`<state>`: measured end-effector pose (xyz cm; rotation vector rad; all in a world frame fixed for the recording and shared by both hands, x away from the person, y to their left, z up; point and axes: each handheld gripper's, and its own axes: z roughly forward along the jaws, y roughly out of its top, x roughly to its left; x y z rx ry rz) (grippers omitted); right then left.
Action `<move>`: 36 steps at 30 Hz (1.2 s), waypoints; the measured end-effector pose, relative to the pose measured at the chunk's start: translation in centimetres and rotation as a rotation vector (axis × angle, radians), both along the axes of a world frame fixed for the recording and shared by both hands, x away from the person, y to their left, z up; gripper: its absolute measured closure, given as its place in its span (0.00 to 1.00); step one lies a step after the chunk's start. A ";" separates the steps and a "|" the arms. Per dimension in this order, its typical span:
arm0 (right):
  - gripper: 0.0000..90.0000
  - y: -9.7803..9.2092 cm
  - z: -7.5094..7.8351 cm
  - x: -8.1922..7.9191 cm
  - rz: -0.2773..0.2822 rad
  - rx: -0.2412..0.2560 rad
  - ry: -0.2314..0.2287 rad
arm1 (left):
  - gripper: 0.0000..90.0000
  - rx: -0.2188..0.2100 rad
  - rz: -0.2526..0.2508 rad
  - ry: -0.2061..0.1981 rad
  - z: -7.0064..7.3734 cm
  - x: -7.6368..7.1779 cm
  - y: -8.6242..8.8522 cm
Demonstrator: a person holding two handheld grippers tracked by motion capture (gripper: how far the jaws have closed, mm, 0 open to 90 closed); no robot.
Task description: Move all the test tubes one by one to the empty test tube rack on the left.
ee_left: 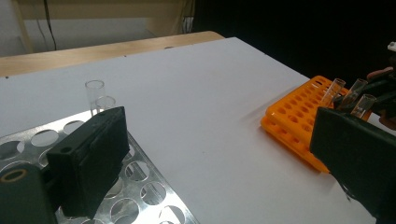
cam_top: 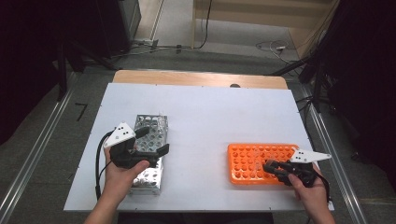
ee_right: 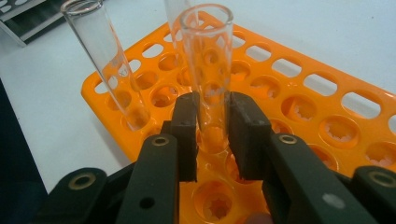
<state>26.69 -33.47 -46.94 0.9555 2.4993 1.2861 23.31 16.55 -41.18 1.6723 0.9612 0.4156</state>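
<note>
An orange test-tube rack (cam_top: 252,156) lies at the front right of the white table. My right gripper (cam_top: 271,166) is at its right front corner, shut on a clear glass tube (ee_right: 208,70) that stands upright in a hole of the orange rack (ee_right: 327,98); the right gripper (ee_right: 212,135) has a pad on each side of it. Two more tubes (ee_right: 105,60) stand just beyond. A perforated metal rack (cam_top: 152,123) lies at the front left. Above it my left gripper (cam_top: 153,141) hangs wide open and holds nothing. Two glass tubes (ee_left: 95,95) stand in the metal rack (ee_left: 140,186).
The white board (cam_top: 205,116) between the two racks is bare. A wooden table edge (cam_top: 201,77) runs along the far side. Cables (cam_top: 273,46) lie on the floor beyond, and metal rails (cam_top: 32,154) flank the table.
</note>
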 end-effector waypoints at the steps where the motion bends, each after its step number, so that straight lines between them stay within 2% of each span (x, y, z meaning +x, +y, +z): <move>1: 0.79 0.0 0.0 0.0 -0.002 -0.001 -0.001 | 0.05 0.000 -0.001 0.001 0.0 0.0 0.0; 9: 0.81 0.1 0.4 -0.2 -0.006 -0.029 -0.021 | 0.05 0.006 -0.012 -0.001 0.0 0.0 -0.4; 14: 0.81 0.1 1.3 -0.3 -0.027 -0.003 -0.027 | 0.05 0.004 -0.011 -0.003 0.1 0.0 -0.3; 20: 0.81 -0.3 2.4 -0.3 -0.049 0.055 -0.026 | 0.05 -0.004 -0.011 -0.003 0.2 -0.1 -0.3; 24: 0.81 -0.1 3.8 -0.2 -0.064 0.079 -0.056 | 0.05 -0.008 -0.010 -0.004 0.3 0.0 -0.2; 36: 0.81 1.3 6.2 1.5 -0.105 0.066 -0.094 | 0.05 -0.012 -0.009 -0.010 0.5 0.1 -0.1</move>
